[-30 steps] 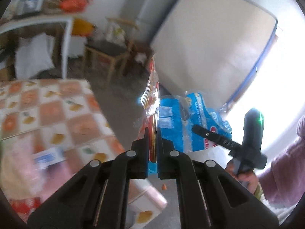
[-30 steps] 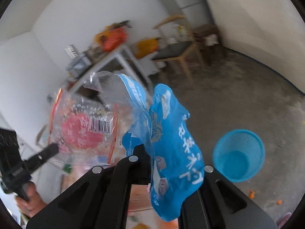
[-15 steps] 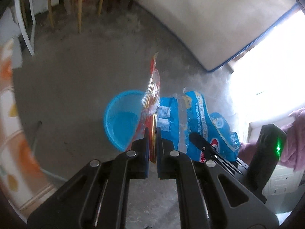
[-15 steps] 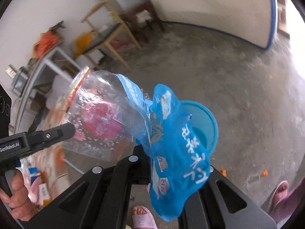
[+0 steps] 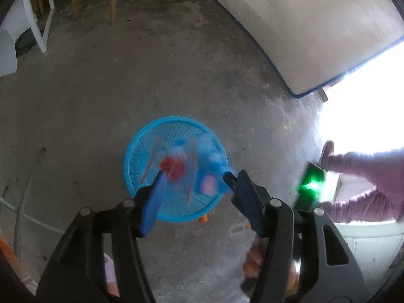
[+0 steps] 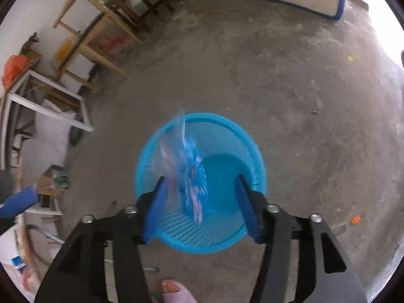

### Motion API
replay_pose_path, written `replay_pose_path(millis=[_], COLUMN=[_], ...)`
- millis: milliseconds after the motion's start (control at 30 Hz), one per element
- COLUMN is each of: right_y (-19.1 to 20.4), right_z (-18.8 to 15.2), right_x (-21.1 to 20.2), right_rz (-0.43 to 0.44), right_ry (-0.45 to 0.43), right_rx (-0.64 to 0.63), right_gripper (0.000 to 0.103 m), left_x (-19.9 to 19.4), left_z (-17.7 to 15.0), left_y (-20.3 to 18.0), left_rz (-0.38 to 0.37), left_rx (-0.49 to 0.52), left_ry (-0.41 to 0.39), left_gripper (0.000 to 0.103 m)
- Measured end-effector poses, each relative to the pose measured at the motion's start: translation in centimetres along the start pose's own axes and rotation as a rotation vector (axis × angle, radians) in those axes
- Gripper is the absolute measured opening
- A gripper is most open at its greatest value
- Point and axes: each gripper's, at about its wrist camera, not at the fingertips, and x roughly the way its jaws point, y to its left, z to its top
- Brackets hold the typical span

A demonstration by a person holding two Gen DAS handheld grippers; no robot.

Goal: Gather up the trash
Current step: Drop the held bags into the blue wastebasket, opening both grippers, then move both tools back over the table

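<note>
The basket [image 6: 199, 242] is set on the floor [image 6: 290, 80], directly below both spread grippers. Two blurred wrappers [image 6: 186, 171] are seen within its rim. Chairs [image 6: 101, 32] are placed far left, a mattress [image 5: 315, 25] far right.

Bare concrete floor [image 6: 290, 80]; behind it, wooden chairs [image 6: 101, 38] by a white wall [image 6: 32, 7], a blue-edged mattress [image 5: 315, 25] leaning nearby.
</note>
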Motion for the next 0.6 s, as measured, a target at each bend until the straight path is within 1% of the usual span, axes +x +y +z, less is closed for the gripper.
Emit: replay_pose_path(millis=[33, 100, 133, 267, 300, 367, 400, 433, 500, 533, 567, 600], right_y=[-0.3, -0.8, -1.2, -2.4, -2.6, -2.9, -3.0, -3.1, -3.2, -3.1, -2.9, -2.5], right_z=[-0.1, -0.2, -0.3, -1.2, -2.2, -4.3, -5.1, -6.9, -9.1, -10.5, -11.7, -12.9], right_x=[0.3, 0.1, -0.4, -2.0, -2.9, -4.5, -5.0, -6.1, -7.3, -8.2, -9.1, -10.1], right_rz=[-0.026, -0.042, -0.039, -0.034, -0.038, -0.037, -0.036, -0.03, -0.023, -0.024, -0.028, -0.036], right_ry=[-0.006, -0.028, -0.035, -0.093, -0.113, -0.13, -0.137, -0.145, -0.146, -0.148, -0.15, -0.154], right_rx=[-0.012, -0.009, -0.006, -0.034, -0.053, -0.08, -0.089, -0.106, -0.122, -0.132, -0.142, -0.156], right_gripper=[0.059, 0.061, 0.062, 0.062, 0.062, 0.066, 0.067, 0.07, 0.073, 0.076, 0.078, 0.079], left_x=[-0.7, -2.3, -2.9, -8.0, -9.7, -14.5, -16.3, -18.9, -23.7, -25.3, -27.9, -29.5], left_z=[-0.2, -0.6, -0.7, -2.6, -3.3, -5.6, -6.6, -8.1, -10.9, -11.9, -13.6, -14.5], left_y=[0.0, 0.2, 0.1, 0.1, 0.1, 0.4, 0.7, 1.3, 3.0, 3.8, 5.3, 6.3], left_rz=[0.0, -0.009, -0.012, -0.01, -0.01, -0.007, 0.0, 0.012, 0.035, 0.047, 0.076, 0.112], left_rx=[0.01, 0.027, 0.034, 0.096, 0.117, 0.175, 0.193, 0.211, 0.206, 0.194, 0.163, 0.143], left_ry=[-0.01, -0.031, -0.037, -0.093, -0.119, -0.196, -0.221, -0.263, -0.333, -0.363, -0.423, -0.46], left_gripper=[0.056, 0.059, 0.059, 0.061, 0.064, 0.067, 0.07, 0.072, 0.074, 0.075, 0.078, 0.082])
